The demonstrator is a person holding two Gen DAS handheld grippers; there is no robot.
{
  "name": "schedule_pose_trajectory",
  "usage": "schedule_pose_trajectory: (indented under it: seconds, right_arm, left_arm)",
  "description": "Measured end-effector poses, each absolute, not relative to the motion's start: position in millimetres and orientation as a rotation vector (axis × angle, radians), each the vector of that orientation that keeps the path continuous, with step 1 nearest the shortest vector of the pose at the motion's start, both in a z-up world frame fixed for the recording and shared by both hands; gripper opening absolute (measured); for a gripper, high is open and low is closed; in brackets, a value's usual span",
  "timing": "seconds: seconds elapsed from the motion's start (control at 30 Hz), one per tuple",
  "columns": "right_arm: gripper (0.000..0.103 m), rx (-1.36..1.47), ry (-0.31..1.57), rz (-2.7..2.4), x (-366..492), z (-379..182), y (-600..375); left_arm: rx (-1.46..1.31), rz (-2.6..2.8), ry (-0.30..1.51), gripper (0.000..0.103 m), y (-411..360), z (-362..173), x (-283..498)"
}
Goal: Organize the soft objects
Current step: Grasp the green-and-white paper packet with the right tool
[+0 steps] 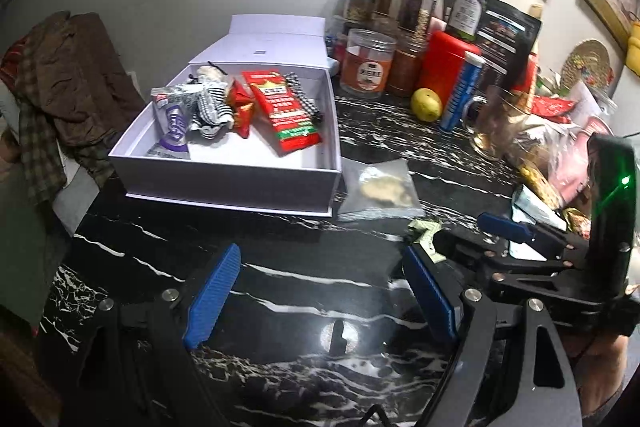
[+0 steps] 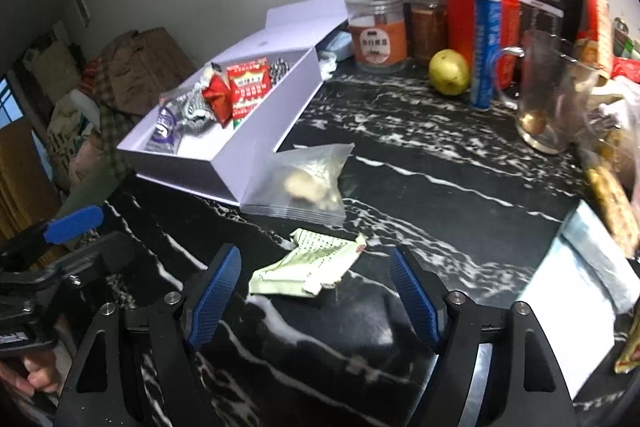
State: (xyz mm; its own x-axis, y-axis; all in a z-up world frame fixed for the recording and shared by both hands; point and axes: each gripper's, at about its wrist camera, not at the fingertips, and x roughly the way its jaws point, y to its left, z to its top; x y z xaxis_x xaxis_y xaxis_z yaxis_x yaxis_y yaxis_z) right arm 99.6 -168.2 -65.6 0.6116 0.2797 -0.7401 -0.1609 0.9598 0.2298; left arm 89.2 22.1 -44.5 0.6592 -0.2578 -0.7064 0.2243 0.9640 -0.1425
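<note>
While both grippers are hovering wide open and empty, the crumpled green-white packet (image 2: 308, 267) is lying on the marble counter (image 2: 440, 163) just ahead of the right gripper (image 2: 316, 295) — light, crushable, probably slippery — so pinching its thicker middle looks safest.

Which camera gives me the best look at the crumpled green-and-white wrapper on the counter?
The right wrist view. The crumpled wrapper lies whole on the black marble counter, just ahead of the open right gripper. In the left wrist view only a scrap of it shows, mostly hidden behind the left gripper's blue finger.
</note>
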Motion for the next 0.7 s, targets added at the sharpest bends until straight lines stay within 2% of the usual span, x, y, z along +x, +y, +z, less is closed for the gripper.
schedule_pose_trajectory:
  seconds: [0.2,0.3,0.37,0.4,0.7]
  right_arm:
    - [0.073,0.133,0.929,0.251,118,-81,-159]
    - [0.067,0.091,0.946,0.256,121,-87,-151]
    - [0.048,0.057,0.964,0.250,122,-92,-147]
    - [0.046,0.048,0.966,0.247,122,-93,-147]
    - [0.035,0.090,0.946,0.239,116,-89,-179]
  left_arm:
    - [-0.049,-0.266,0.812,0.084,25,-47,104]
    - [-0.054,-0.282,0.807,0.084,21,-47,111]
    - [-0.055,-0.293,0.803,0.084,17,-48,116]
    - [-0.055,-0.298,0.802,0.084,15,-49,118]
    - [-0.057,-0.371,0.773,0.084,-11,-47,132]
